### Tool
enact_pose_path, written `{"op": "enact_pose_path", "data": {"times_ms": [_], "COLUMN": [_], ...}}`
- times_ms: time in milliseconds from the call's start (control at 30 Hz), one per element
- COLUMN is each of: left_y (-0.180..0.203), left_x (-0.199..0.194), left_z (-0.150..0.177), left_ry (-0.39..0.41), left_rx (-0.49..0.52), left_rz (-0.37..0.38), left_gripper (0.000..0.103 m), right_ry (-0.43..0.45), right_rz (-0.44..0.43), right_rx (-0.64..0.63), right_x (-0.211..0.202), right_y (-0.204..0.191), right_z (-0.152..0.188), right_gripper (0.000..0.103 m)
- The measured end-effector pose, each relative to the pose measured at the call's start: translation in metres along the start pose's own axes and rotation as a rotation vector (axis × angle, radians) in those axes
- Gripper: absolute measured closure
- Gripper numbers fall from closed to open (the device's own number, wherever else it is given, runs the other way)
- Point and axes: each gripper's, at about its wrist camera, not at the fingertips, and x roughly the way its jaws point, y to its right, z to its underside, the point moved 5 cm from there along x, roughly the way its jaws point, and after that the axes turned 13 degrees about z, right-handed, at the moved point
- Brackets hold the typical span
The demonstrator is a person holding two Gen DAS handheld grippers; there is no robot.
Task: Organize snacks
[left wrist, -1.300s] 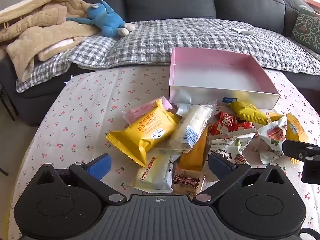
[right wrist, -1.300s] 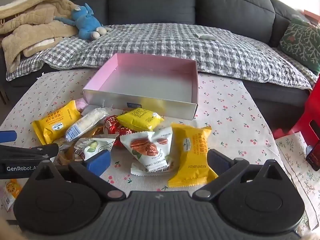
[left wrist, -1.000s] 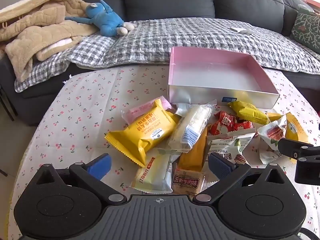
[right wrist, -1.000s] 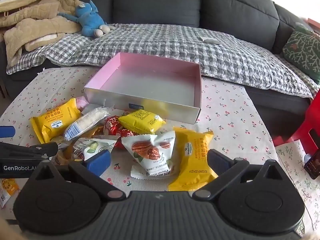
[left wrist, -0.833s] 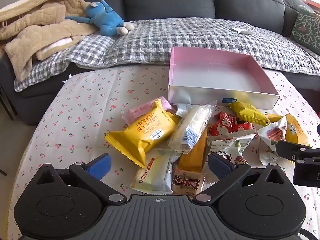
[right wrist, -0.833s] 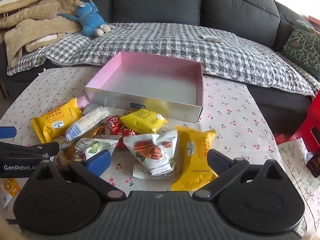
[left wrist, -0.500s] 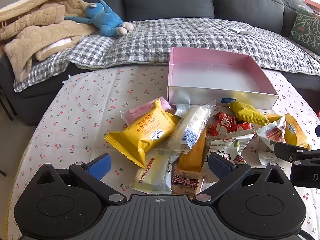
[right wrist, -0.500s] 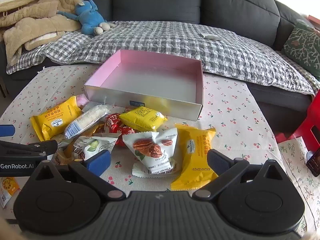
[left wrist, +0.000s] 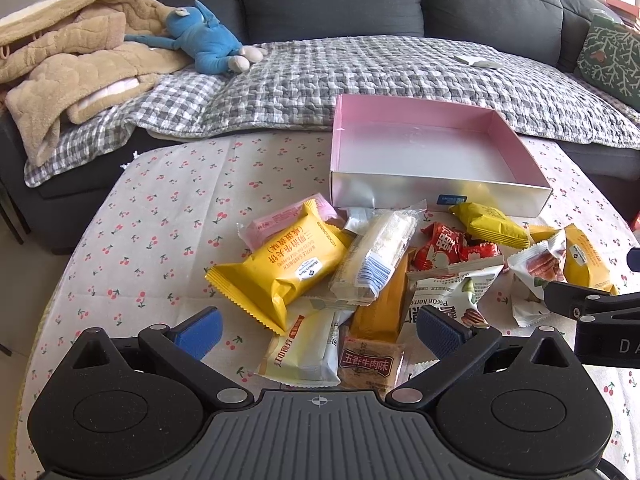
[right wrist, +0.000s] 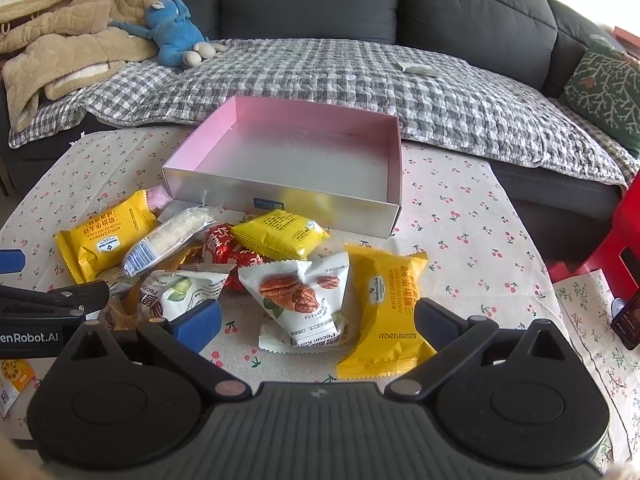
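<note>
An empty pink box (left wrist: 520, 160) (right wrist: 394, 168) with silver walls stands at the far side of the cherry-print table. In front of it lies a pile of snack packs: a yellow waffle pack (left wrist: 280, 268) (right wrist: 104, 236), a clear-wrapped white bar (left wrist: 376, 256), a red candy pack (left wrist: 448, 244), pecan packs (right wrist: 300, 296) and another yellow waffle pack (right wrist: 388, 308). My left gripper (left wrist: 320, 330) is open, low over the near left of the pile, above a pale yellow pack (left wrist: 304, 352). My right gripper (right wrist: 316, 320) is open over the pecan pack.
A grey sofa with a checked quilt (left wrist: 360, 76), a beige blanket (left wrist: 68, 68) and a blue plush toy (left wrist: 204, 44) lies behind the table. A red stool (right wrist: 616, 236) stands at the right. A small orange packet (right wrist: 12, 372) lies at the near left.
Both grippers have drifted slightly. The right one has edged forward and a little left towards the pecan pack. Both stay open and no snack has moved.
</note>
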Motion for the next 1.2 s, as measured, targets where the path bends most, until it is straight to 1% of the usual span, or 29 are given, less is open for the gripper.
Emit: {"op": "enact_pose_path", "data": {"times_ms": [1200], "left_y": [0.0044], "left_x": [0.0015], "left_z": [0.0024], "left_ry": [-0.004], "left_rx": [0.004], "left_rz": [0.015], "left_gripper": [0.0], "right_ry": [-0.003], "right_rz": [0.001], "right_rx": [-0.003], "right_x": [0.0019], "right_y": [0.0003], "right_z": [0.0013], "right_gripper": [0.0]}}
